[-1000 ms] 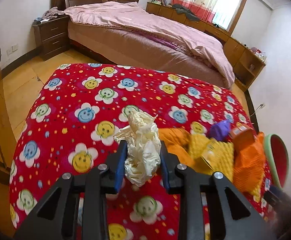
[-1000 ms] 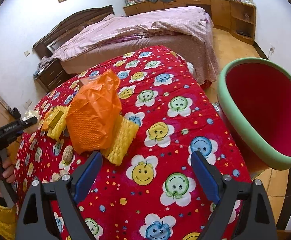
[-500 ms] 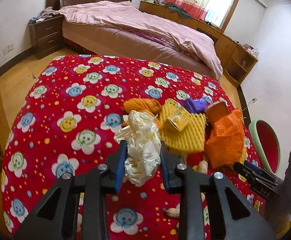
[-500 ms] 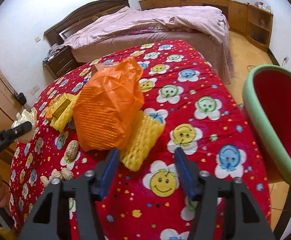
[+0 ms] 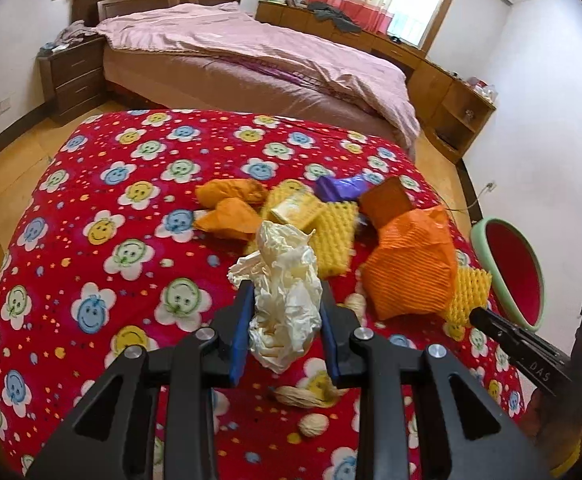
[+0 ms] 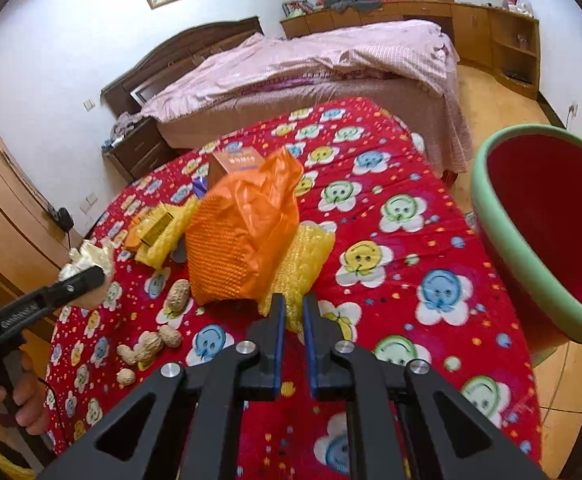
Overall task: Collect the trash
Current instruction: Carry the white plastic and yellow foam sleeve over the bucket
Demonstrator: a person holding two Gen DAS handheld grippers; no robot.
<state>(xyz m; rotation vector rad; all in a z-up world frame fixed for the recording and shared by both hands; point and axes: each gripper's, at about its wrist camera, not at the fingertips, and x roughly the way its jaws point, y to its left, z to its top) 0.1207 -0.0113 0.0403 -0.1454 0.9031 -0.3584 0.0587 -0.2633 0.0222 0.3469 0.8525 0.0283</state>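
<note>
Left tool [image 5: 285,328] is pinching 1 crumpled cream paper wad [image 5: 283,300] above the red smiley-flower desk cover [image 5: 103,216], while right tool [image 6: 291,312], jaws just closing, is nipping the near edge of 1 soft, light, squashy yellow foam net sleeve [image 6: 299,256] beside 1 red green-rimmed bin [image 6: 539,232].

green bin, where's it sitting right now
The green bin stands off the right edge of the red flowered blanket in the right wrist view, right of the orange bag.
</note>
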